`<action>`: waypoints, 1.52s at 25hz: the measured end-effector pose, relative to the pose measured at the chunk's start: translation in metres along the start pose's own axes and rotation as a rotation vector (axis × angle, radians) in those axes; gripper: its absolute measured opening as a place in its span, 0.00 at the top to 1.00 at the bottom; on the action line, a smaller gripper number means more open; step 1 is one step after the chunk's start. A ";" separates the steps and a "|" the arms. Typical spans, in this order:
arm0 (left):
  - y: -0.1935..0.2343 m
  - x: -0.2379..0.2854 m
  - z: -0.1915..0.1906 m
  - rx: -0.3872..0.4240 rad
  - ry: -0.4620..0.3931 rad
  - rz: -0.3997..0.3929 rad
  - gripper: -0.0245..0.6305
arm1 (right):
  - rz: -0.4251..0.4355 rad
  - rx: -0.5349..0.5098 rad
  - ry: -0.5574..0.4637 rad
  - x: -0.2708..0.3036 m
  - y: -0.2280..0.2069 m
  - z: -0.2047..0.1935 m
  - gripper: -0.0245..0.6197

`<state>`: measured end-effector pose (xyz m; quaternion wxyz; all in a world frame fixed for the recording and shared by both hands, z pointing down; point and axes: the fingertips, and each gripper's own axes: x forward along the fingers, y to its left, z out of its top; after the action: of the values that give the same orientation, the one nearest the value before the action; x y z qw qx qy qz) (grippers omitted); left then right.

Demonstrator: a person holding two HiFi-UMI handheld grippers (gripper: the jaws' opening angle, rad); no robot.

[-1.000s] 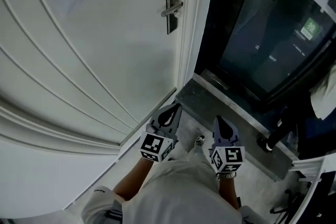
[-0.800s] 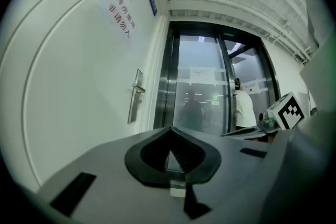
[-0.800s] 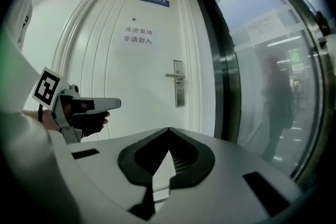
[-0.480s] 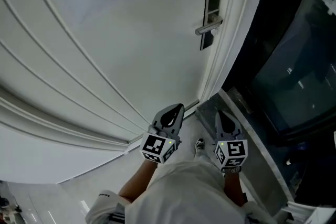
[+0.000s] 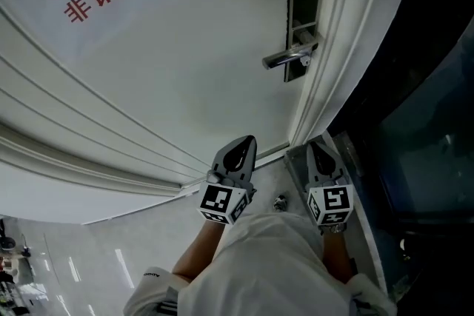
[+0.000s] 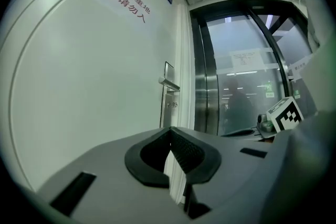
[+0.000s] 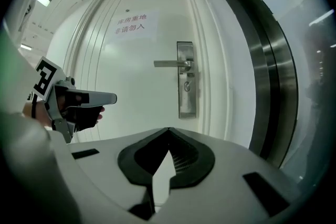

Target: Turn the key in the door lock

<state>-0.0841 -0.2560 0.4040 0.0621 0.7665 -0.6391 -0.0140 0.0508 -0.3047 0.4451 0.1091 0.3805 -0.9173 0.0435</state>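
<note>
White paint covers the door [image 5: 185,70] in the head view, and the metal lock plate [image 5: 302,26] sits at its right edge beside the frame, with the lever handle [image 5: 285,59] pointing left. The left gripper [image 5: 242,146] and right gripper [image 5: 317,150] are held low, side by side, well short of the plate. In the left gripper view its jaws are pressed together with nothing between them. In the right gripper view the jaws are likewise closed and empty, facing the plate squarely. The lock cylinder [image 7: 187,87] lies just below the handle; whether a key sits in it I cannot tell. This looks like the approach step. Next, the right gripper likely needs to part its jaws, line up on the cylinder and close there before any twist.
</note>
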 end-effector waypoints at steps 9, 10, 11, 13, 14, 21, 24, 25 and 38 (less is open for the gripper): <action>-0.004 0.024 0.001 0.007 -0.020 0.124 0.95 | 0.122 -0.047 -0.043 0.031 -0.025 -0.005 0.96; -0.004 0.026 0.002 0.015 -0.015 0.127 0.95 | 0.123 -0.063 -0.052 0.032 -0.025 -0.003 0.96; -0.005 0.028 0.003 0.021 -0.013 0.126 0.95 | 0.123 -0.075 -0.056 0.033 -0.025 -0.002 0.96; -0.009 0.031 0.006 0.025 -0.019 0.121 0.95 | 0.131 -0.076 -0.049 0.034 -0.028 -0.004 0.96; -0.010 0.032 0.008 0.022 -0.025 0.121 0.95 | 0.134 -0.075 -0.044 0.036 -0.030 -0.006 0.96; -0.020 0.041 0.012 0.041 -0.025 0.084 0.95 | 0.075 -0.267 -0.093 0.064 -0.041 0.018 0.96; -0.021 0.048 0.013 0.033 -0.034 0.078 0.95 | 0.049 -0.464 -0.090 0.075 -0.043 0.036 0.96; -0.019 0.052 0.016 0.030 -0.045 0.080 0.95 | 0.030 -0.541 -0.091 0.078 -0.044 0.042 0.96; -0.005 0.075 0.033 0.028 -0.104 0.123 0.95 | -0.065 -1.010 -0.092 0.113 -0.058 0.091 0.96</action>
<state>-0.0687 -0.3308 0.3751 0.0187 0.7247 -0.6876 -0.0409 -0.0004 -0.4383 0.3829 0.2405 0.3100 -0.8154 -0.4256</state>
